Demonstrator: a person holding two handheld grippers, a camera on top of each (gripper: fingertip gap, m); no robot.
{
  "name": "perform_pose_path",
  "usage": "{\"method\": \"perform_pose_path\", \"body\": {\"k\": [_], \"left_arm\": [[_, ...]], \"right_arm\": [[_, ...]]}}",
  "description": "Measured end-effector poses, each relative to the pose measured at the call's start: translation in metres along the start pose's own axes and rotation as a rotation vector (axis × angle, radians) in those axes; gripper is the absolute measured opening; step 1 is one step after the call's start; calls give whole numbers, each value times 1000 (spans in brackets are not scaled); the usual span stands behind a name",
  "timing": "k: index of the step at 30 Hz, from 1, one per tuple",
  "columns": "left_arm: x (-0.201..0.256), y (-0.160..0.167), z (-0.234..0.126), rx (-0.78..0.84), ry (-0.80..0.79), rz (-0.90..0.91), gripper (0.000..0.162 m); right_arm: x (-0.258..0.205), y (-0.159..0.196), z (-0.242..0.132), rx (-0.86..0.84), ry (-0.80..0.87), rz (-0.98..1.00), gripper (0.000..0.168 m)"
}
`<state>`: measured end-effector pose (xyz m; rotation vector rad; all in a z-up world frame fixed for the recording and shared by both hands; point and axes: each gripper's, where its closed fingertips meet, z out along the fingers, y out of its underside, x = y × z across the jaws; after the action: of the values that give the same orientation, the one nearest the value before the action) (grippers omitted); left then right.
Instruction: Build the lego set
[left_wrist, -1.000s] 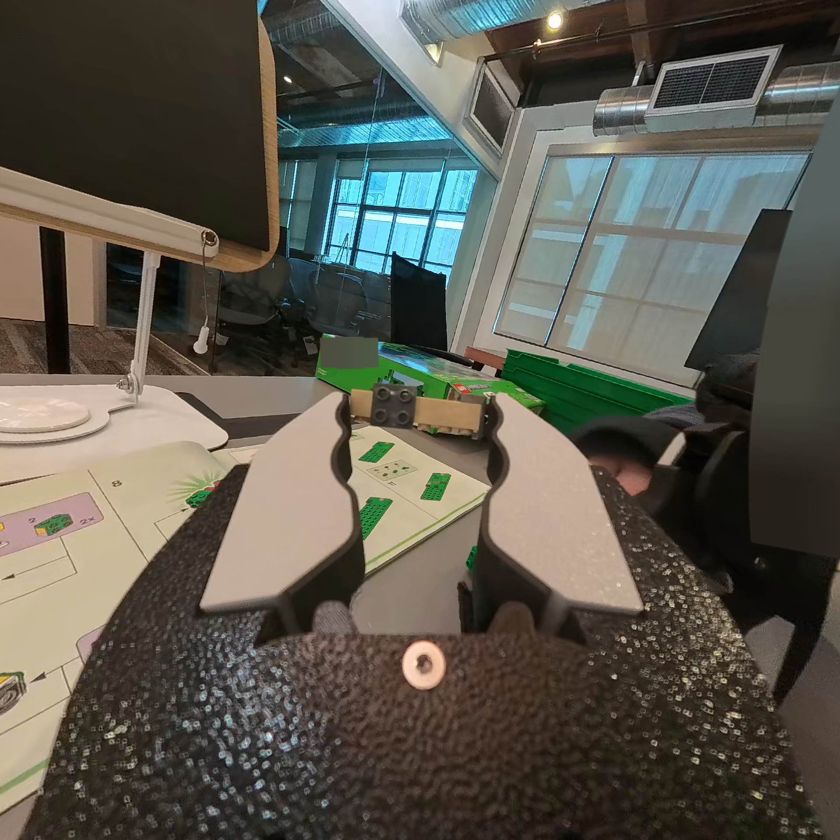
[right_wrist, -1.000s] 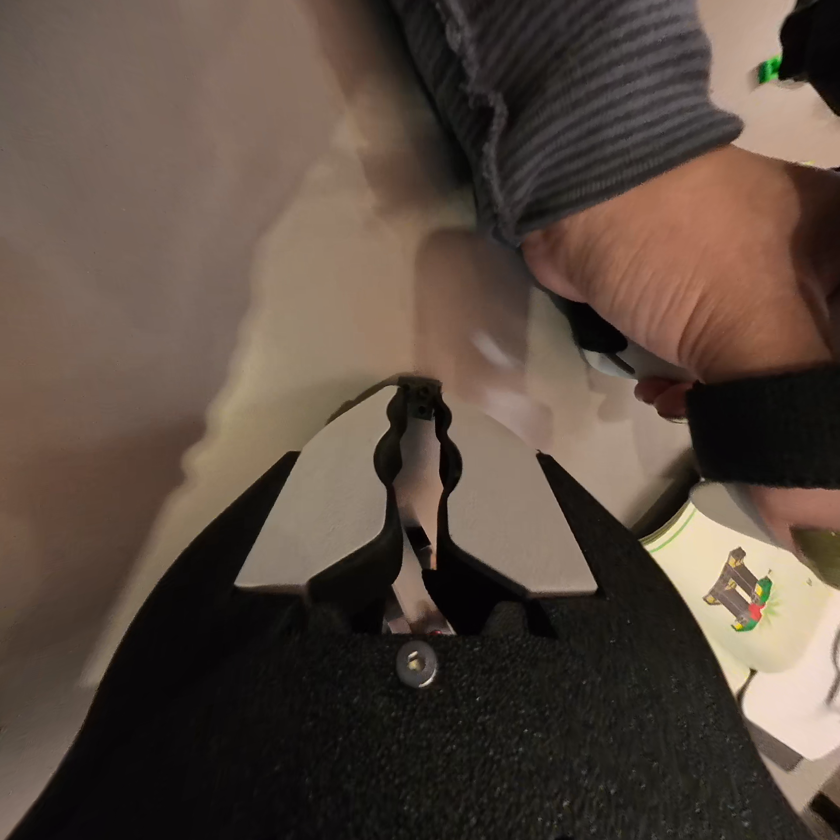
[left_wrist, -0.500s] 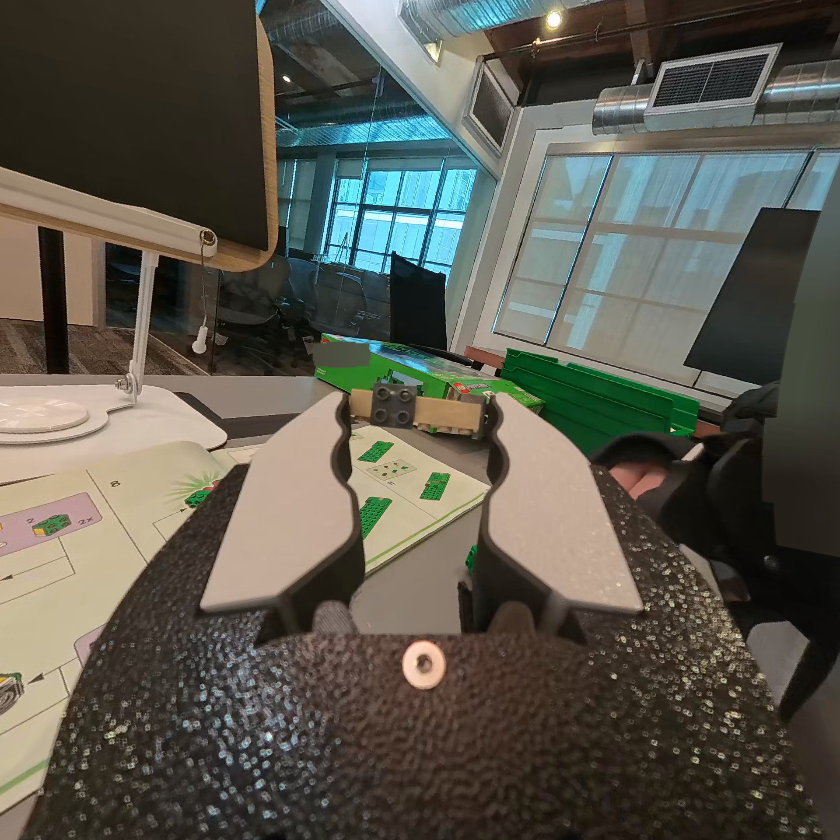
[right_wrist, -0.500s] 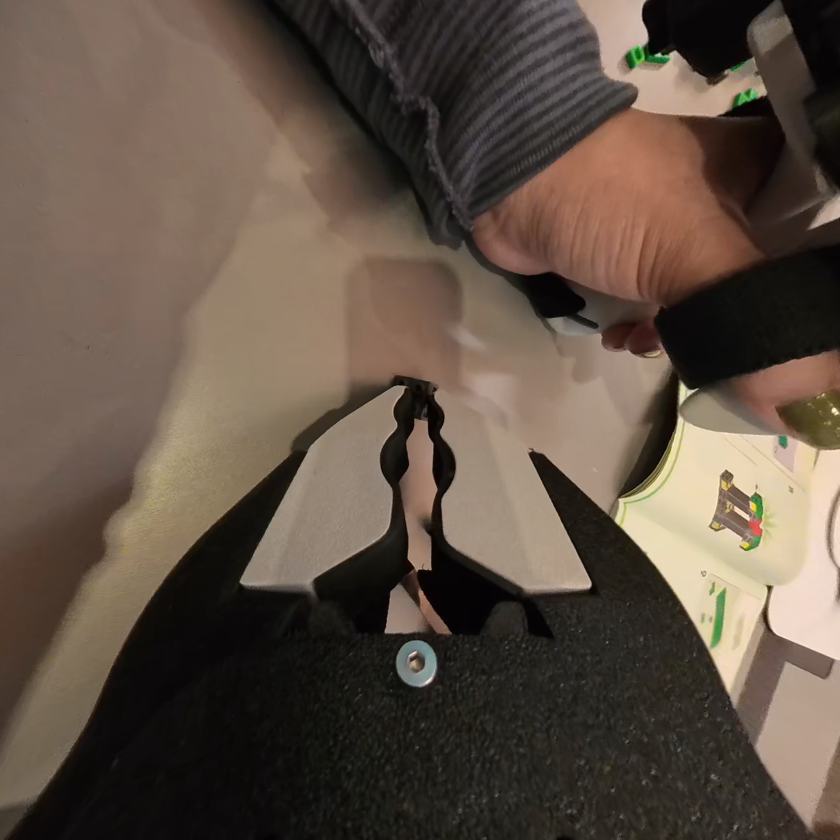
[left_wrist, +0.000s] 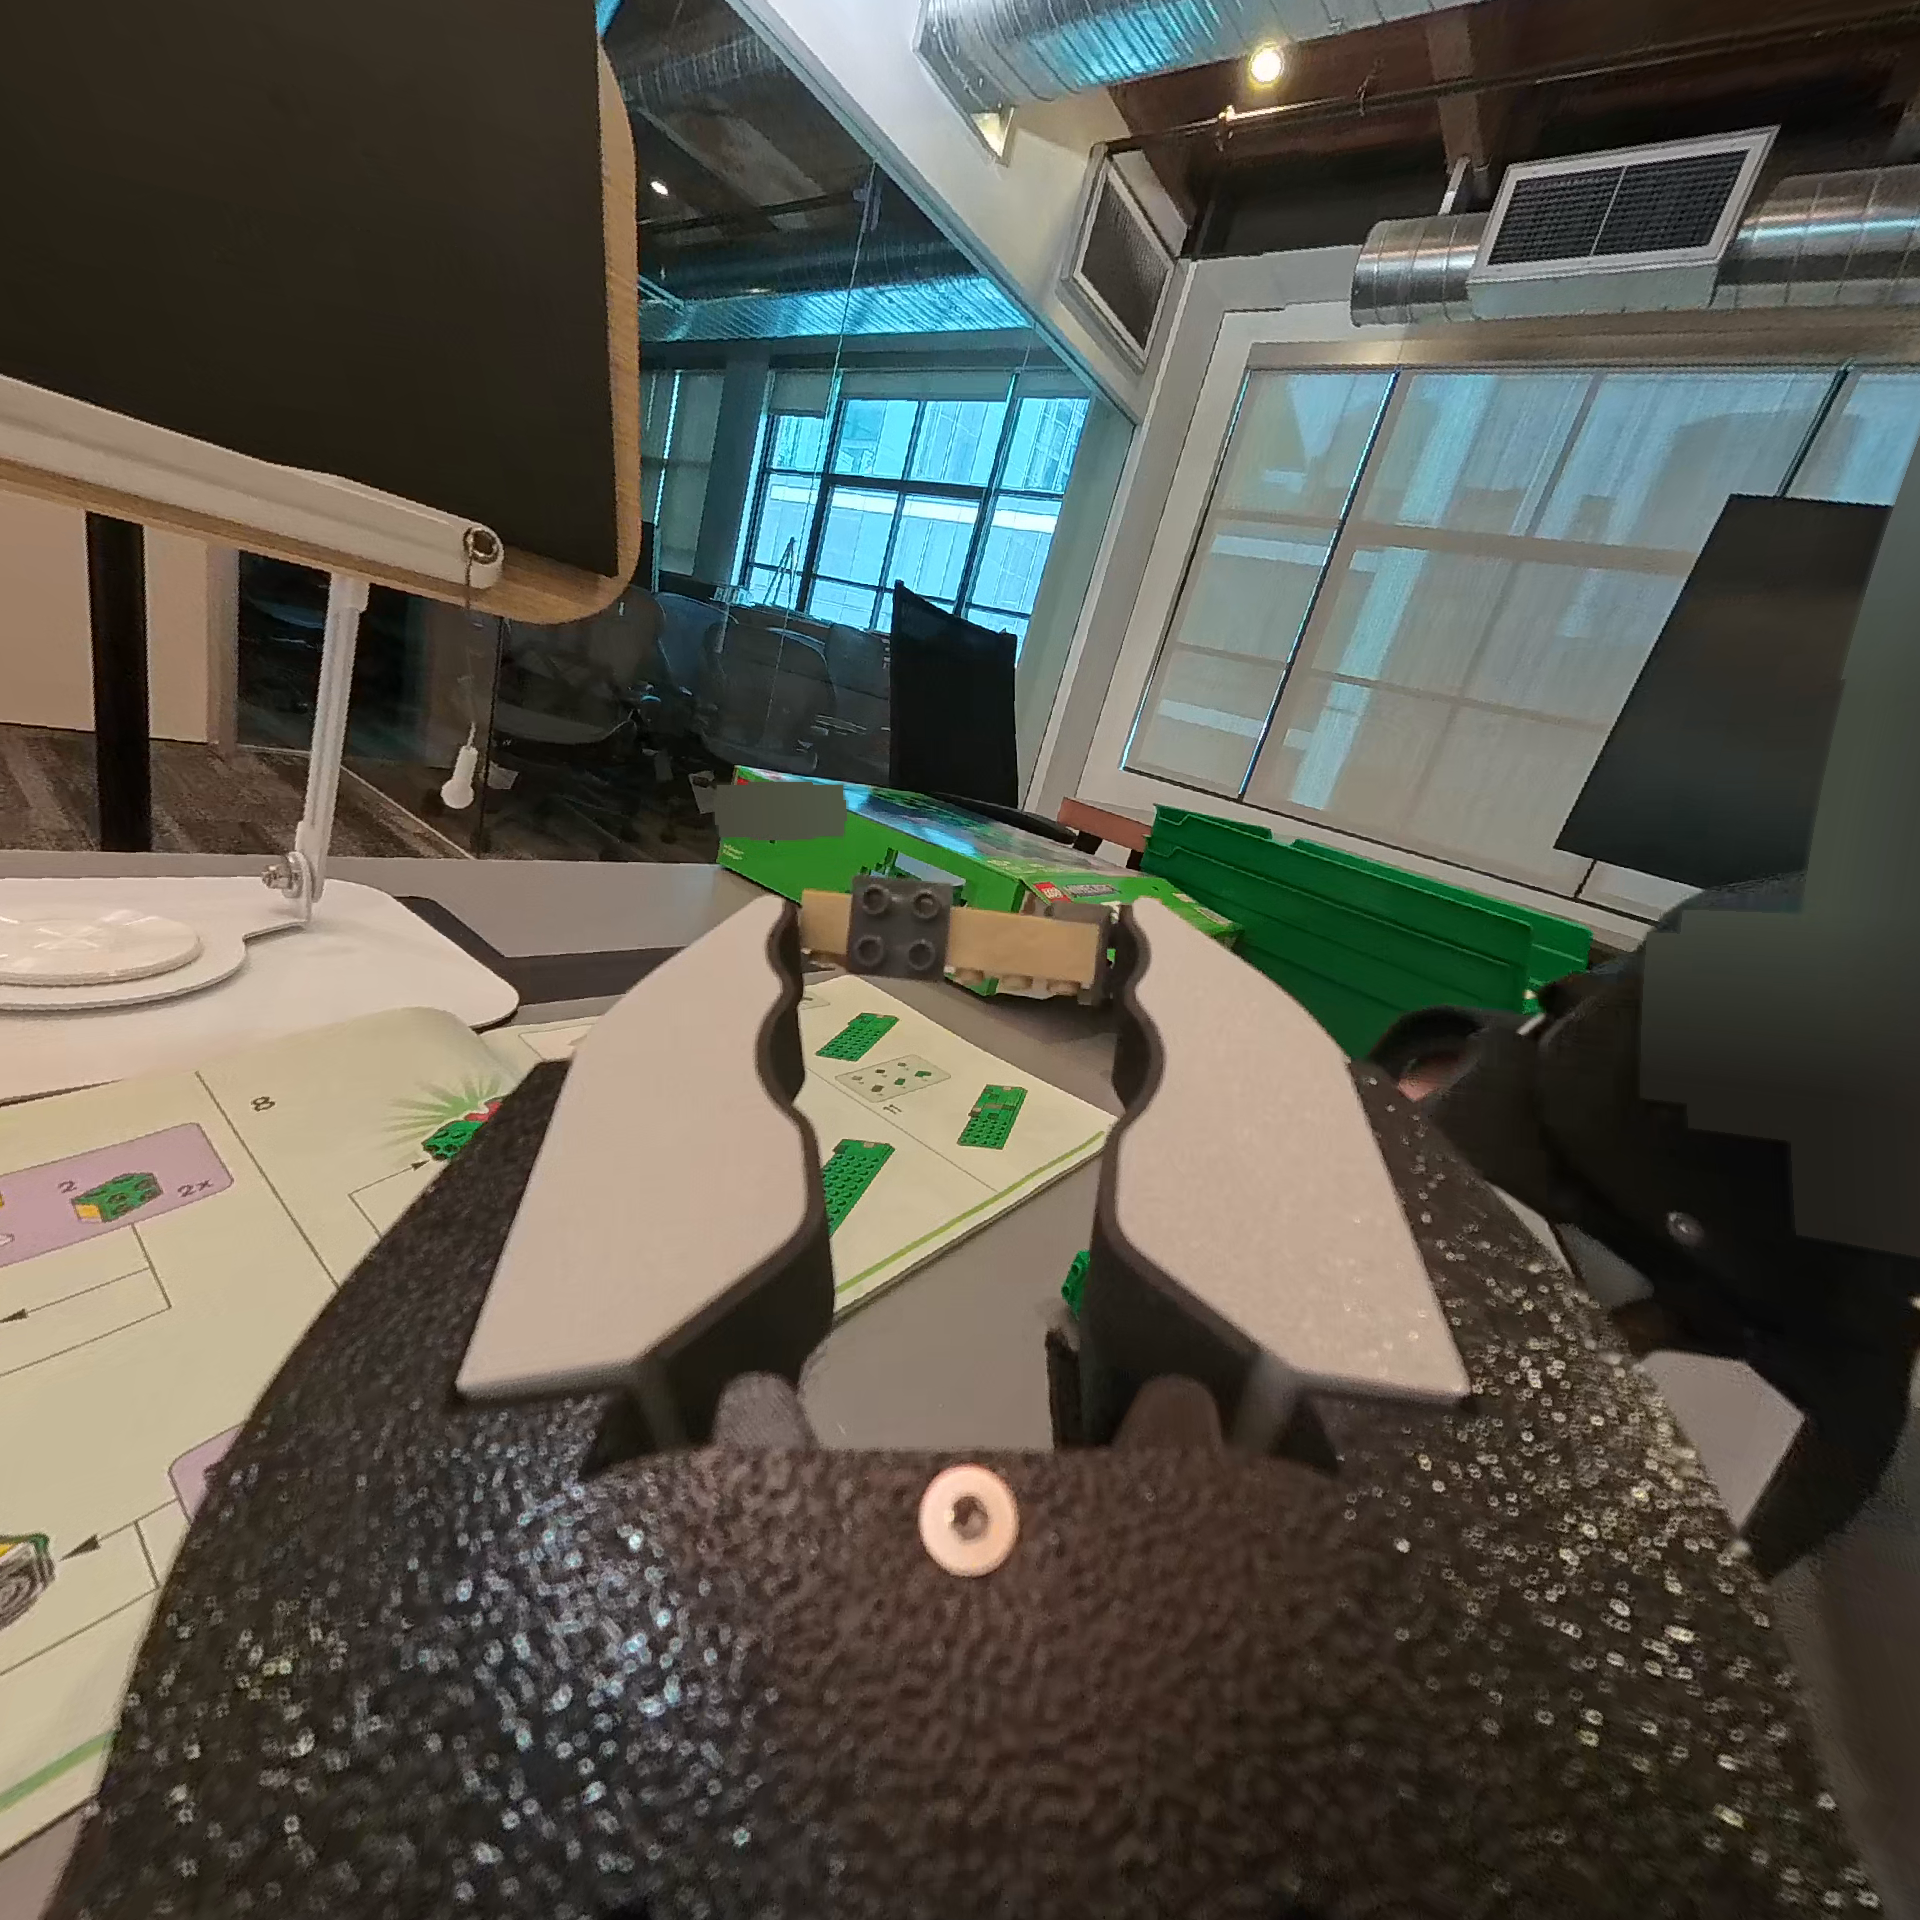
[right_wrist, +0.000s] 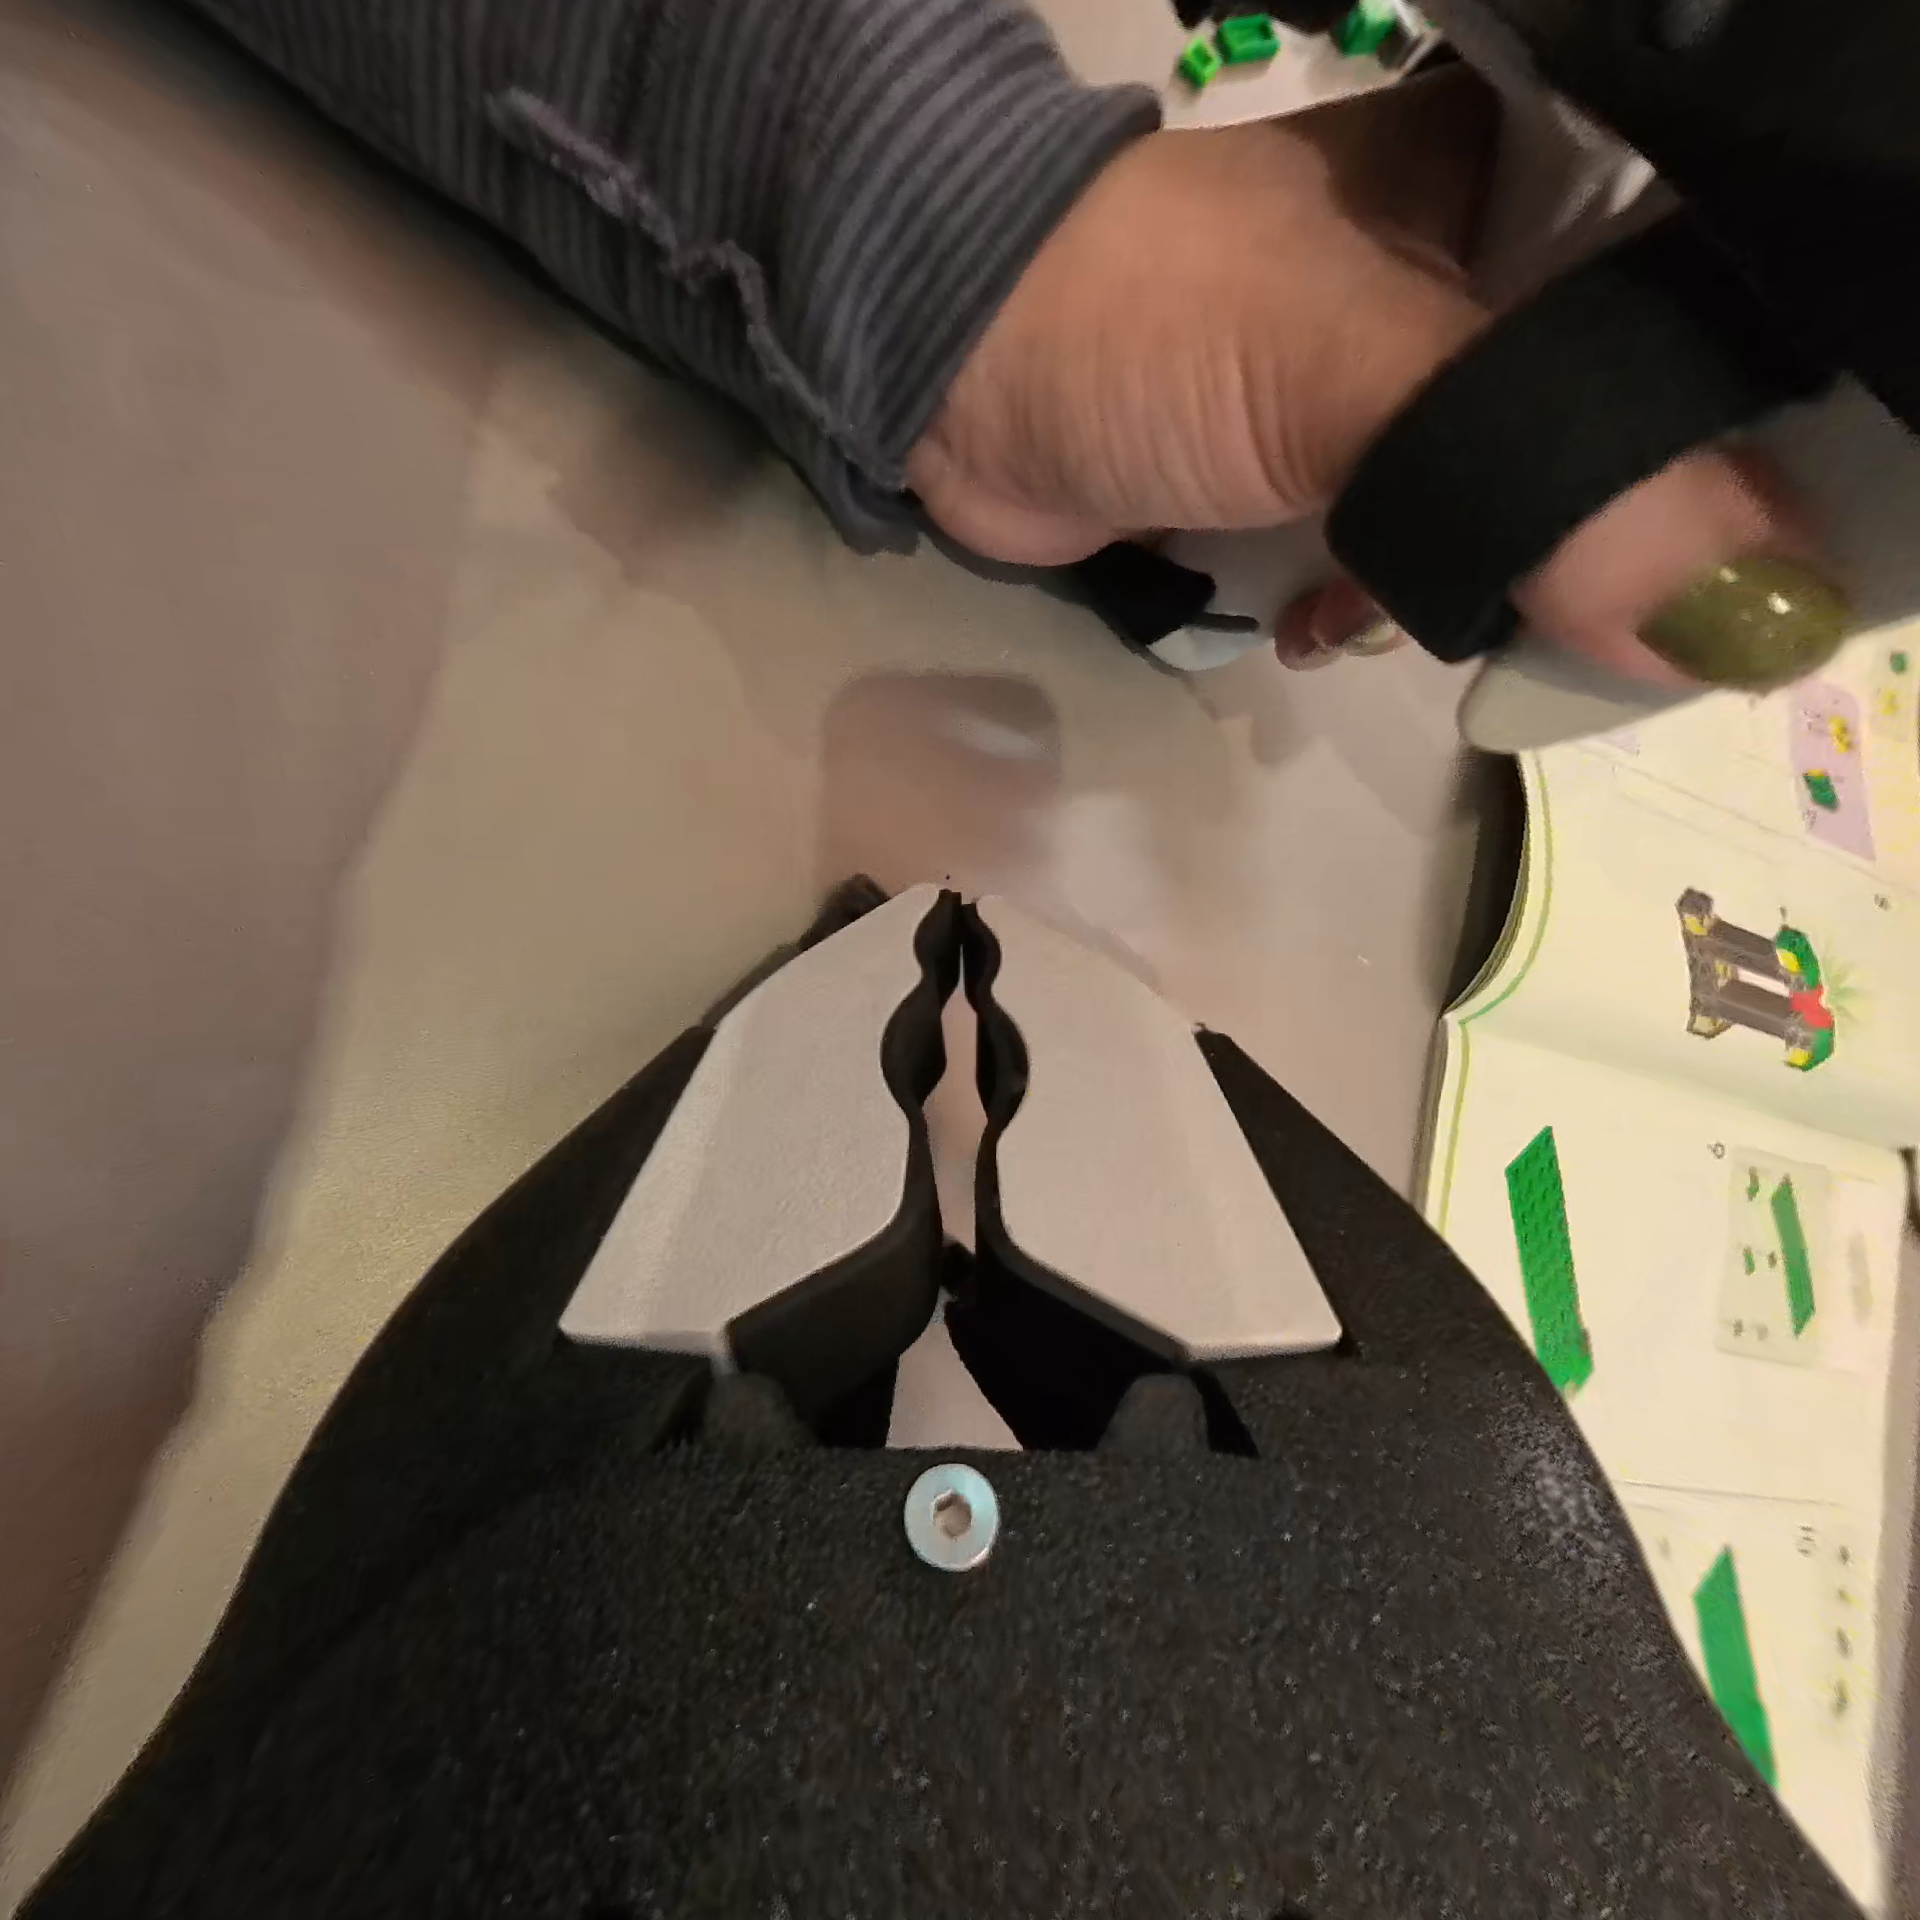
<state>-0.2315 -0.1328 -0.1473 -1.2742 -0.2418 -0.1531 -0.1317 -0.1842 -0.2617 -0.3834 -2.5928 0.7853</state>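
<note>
In the left wrist view my left gripper (left_wrist: 956, 940) is shut on a long tan Lego piece (left_wrist: 1023, 945) with a dark grey 2x2 plate (left_wrist: 899, 923) on top. It holds the piece level above the open instruction booklet (left_wrist: 156, 1195). In the right wrist view my right gripper (right_wrist: 951, 914) points down at the grey table (right_wrist: 260, 727), with its jaws almost touching. A small dark piece (right_wrist: 854, 894) peeks out behind the left fingertip and is mostly hidden. A person's hand (right_wrist: 1195, 343) in a striped sleeve holds the other gripper just beyond.
A green Lego box (left_wrist: 935, 862) and green bins (left_wrist: 1351, 914) stand at the back of the table. A white lamp base (left_wrist: 156, 945) is at the left. The booklet (right_wrist: 1662, 1039) lies to the right of my right gripper. Loose green bricks (right_wrist: 1236, 42) lie beyond the hand. My right fingertips sit around 15 cm from my left ones.
The right gripper has swung, so the hand sits higher and more of the booklet shows at the right. Its jaws look closer together. The left gripper has stayed still with its piece.
</note>
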Motion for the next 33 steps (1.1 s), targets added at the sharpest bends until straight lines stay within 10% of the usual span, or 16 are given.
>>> {"method": "perform_pose_path", "body": {"k": [1, 15, 33], "left_arm": [[0, 0, 0, 0, 1, -3, 57], [-2, 0, 0, 4, 1, -21, 57], [-1, 0, 0, 6, 6, -38, 57]], "right_arm": [[1, 0, -2, 11, 2, 13, 0], [-11, -2, -14, -22, 73, 484, 13], [-24, 9, -5, -120, 245, 424, 0]]}}
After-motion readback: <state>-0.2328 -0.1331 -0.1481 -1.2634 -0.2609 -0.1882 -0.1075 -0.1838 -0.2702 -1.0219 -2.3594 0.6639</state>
